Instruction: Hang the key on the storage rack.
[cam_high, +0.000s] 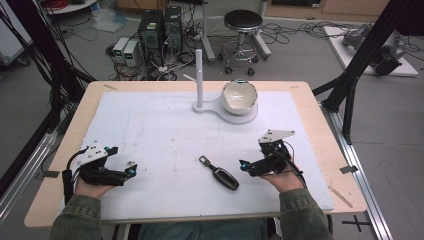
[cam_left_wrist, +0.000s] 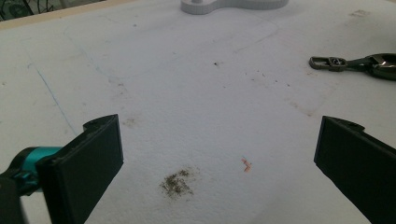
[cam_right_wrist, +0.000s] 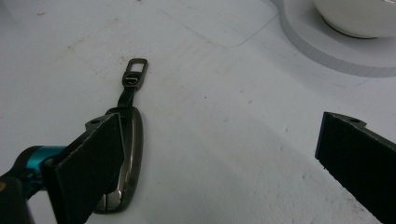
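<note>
A dark key fob (cam_high: 224, 177) with a strap and metal clip (cam_high: 204, 161) lies on the white mat near the table's front middle. My right gripper (cam_high: 245, 166) rests just right of it, open; in the right gripper view the fob (cam_right_wrist: 126, 158) sits partly behind the left jaw and the clip (cam_right_wrist: 135, 72) points away. My left gripper (cam_high: 131, 171) stands open at the front left with bare mat between its jaws; the clip (cam_left_wrist: 329, 62) and the fob's end (cam_left_wrist: 384, 65) show far right in its view. A white bowl (cam_high: 239, 96) sits on a white stand (cam_high: 235, 118) with an upright post (cam_high: 199, 77).
The white mat (cam_high: 150, 130) covers most of the wooden table (cam_high: 65, 145). Black frame legs (cam_high: 350, 90) stand at the right edge. A stool (cam_high: 242, 30) and computer boxes (cam_high: 160, 30) sit on the floor behind the table. Small stains (cam_left_wrist: 177, 183) mark the mat.
</note>
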